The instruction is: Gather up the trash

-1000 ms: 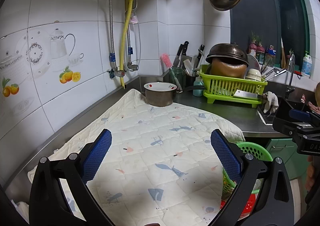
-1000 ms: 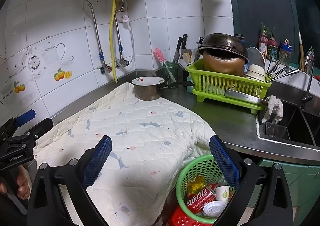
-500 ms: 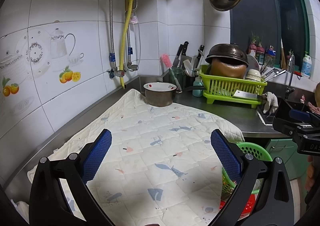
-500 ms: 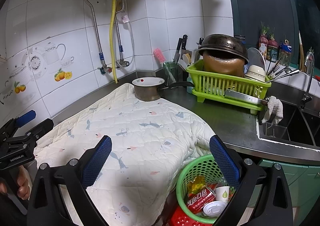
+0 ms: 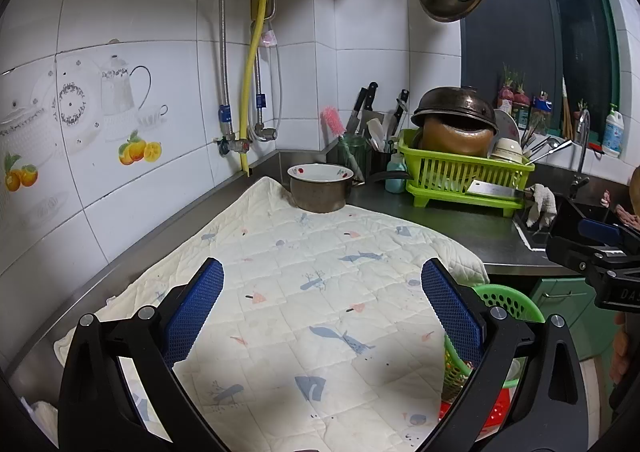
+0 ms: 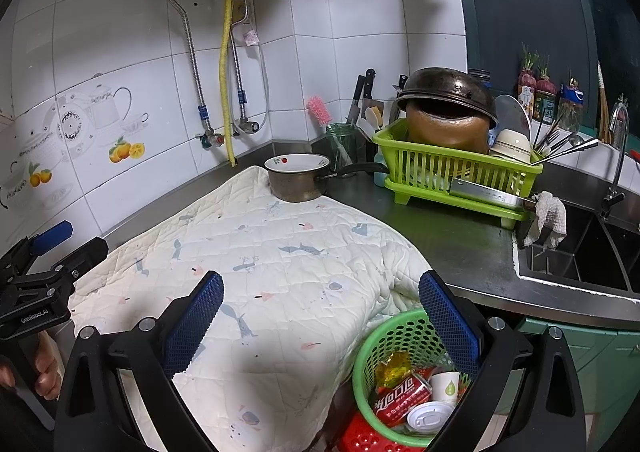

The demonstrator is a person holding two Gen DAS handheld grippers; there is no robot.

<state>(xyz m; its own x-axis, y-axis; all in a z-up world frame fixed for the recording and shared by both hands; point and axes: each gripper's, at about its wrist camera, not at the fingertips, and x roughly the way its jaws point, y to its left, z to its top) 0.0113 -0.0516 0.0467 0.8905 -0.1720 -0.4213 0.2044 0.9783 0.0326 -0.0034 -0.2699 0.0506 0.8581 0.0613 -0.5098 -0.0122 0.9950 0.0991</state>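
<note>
Two grippers in play, both with jaws spread wide and nothing between the blue pads.

Left gripper [image 5: 322, 306] hovers over the quilted mat [image 5: 304, 292], a cream cloth with small blue and pink prints that covers the steel counter [image 5: 452, 220]. In the right wrist view the same gripper shows at far left [image 6: 52, 248], with part of a hand [image 6: 42, 368] on its handle.

One saucepan [image 6: 298, 178] sits at the mat's far edge, its black handle pointing right toward the dish rack. One pink bottle brush [image 6: 319, 111] stands in a glass jar behind it, with knives just beside.

One lime-green dish rack [image 6: 456, 172] stands on bare counter, holding an upturned dark pot over a brown one, one pale bowl, and a cleaver lying along its front. One rag [image 6: 546, 218] hangs at the sink edge.

Right gripper [image 6: 320, 316] hangs over the mat's near right corner and the one green perforated basket [image 6: 400, 336], which sits below counter level on a red perforated stool [image 6: 362, 438].

Trash, all inside the basket, four pieces counted:
- one yellow crinkled wrapper [image 6: 394, 366], at the back left
- one red can [image 6: 402, 398], on its side, long axis running lower left to upper right
- one small white paper cup [image 6: 446, 388], upright, mouth up
- one white plastic lid [image 6: 428, 418], lying flat at the front

The mat itself carries no loose trash in either view.
</note>
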